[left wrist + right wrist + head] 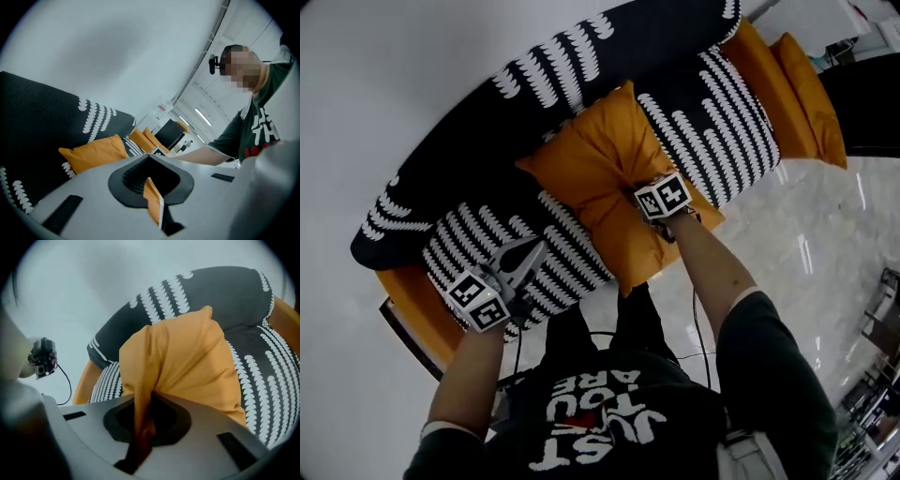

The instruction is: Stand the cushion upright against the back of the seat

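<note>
Right gripper point(140, 432): jaws clamped narrow on a bunched fold of the orange cushion point(595, 173). Left gripper point(530, 253): jaws seemingly together, nothing between them, out to the cushion's left over the striped seat point(722, 112). Cushion: ahead of the right gripper, slanted on the seat, far corner near the dark backrest point(534, 66).

Bright, even indoor light; glare streaks the glossy floor point(825, 234). Fisheye bends edges, corners black; the cushion point(187, 366) blurs nearest the lens.
</note>
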